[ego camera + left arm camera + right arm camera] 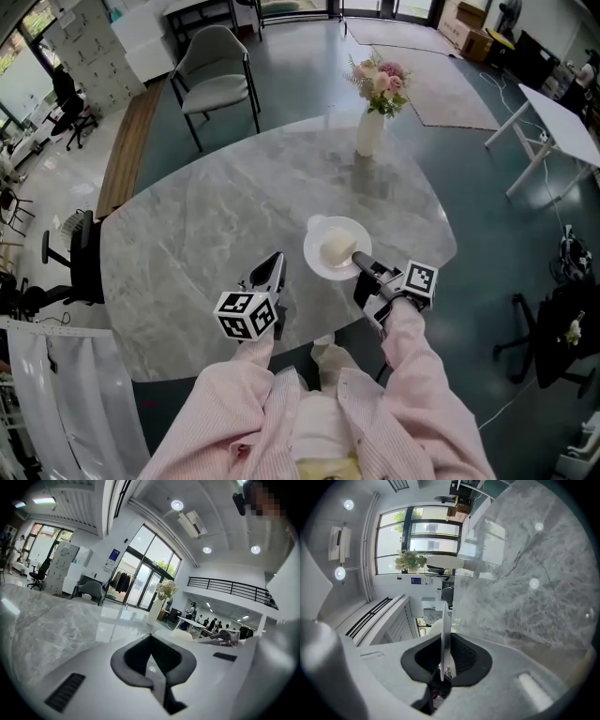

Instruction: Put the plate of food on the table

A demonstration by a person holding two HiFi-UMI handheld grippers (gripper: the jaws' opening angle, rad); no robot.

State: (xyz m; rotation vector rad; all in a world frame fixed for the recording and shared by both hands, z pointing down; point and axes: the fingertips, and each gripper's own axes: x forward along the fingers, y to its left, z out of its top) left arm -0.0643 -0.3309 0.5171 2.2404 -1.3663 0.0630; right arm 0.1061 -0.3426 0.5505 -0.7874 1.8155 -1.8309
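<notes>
Your left gripper (275, 265), lower centre of the head view, has its jaws together on nothing. Your right gripper (360, 262) pinches the plate (315, 254) by its near rim only. The plate sits over the table's (206, 234) near edge, centre frame; contact with the top cannot be confirmed.

Risk: a one-sided hold may let the far rim sag, and the food (338, 248) could slide off.

The plate is round with no long axis, and faces up. The vase (370, 133) stands well beyond.

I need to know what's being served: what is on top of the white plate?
One pale lump of food lies on the plate, near its middle. The right gripper clamps the near rim. The plate's surface under the food is covered.
</notes>
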